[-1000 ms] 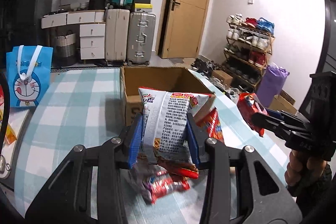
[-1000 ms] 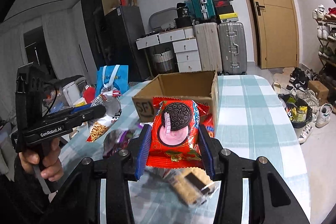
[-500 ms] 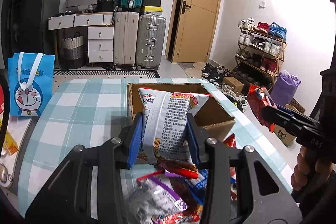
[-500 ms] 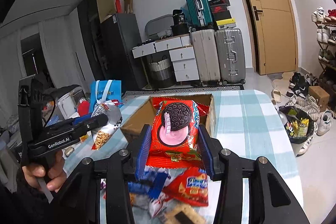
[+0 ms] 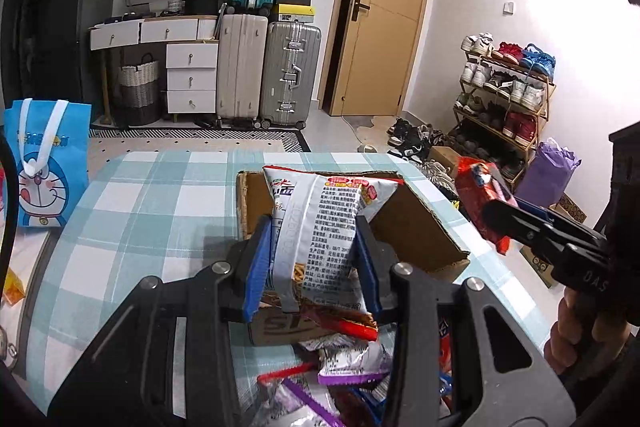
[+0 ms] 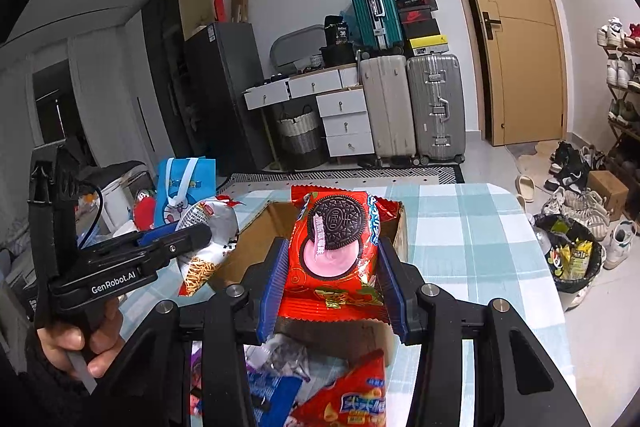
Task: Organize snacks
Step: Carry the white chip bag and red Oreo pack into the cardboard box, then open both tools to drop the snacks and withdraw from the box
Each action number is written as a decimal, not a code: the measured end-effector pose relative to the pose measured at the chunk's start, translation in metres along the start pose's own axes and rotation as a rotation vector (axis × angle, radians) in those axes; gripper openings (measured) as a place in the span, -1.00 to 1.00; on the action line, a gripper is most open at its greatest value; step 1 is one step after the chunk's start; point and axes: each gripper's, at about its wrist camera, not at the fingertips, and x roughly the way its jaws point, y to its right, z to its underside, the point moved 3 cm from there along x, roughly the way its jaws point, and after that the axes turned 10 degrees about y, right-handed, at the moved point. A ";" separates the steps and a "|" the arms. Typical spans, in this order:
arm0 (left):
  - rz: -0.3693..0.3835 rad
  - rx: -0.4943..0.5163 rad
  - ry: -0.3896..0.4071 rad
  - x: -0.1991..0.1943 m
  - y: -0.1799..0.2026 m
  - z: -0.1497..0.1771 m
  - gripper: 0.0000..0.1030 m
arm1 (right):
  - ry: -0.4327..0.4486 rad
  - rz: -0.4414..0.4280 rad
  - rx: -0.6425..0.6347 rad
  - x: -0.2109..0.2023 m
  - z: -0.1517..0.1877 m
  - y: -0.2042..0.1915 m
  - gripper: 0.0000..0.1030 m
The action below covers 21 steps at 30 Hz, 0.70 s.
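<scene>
Poised above an open cardboard box (image 5: 416,223) on a checked table (image 5: 132,203), the left gripper (image 5: 314,267) clamps a white noodle packet (image 5: 320,227) and the right gripper (image 6: 334,277) a red cookie pack (image 6: 334,247), apparently for dropping inside, while 1 heap of loose snacks (image 5: 344,367) waits nearby.

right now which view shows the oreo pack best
The right wrist view: the red Oreo pack faces the camera, clamped between the right gripper's jaws, cookie picture clear. The left wrist view shows it only edge-on and blurred.
</scene>
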 end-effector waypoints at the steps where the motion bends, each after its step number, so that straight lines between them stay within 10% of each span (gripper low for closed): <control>1: 0.003 0.000 -0.006 0.005 0.000 0.000 -0.30 | -0.003 -0.003 0.004 0.004 0.000 0.000 -0.14; 21: -0.006 0.046 -0.065 0.067 0.004 0.020 -0.29 | -0.131 -0.012 0.099 0.077 0.025 0.011 -0.14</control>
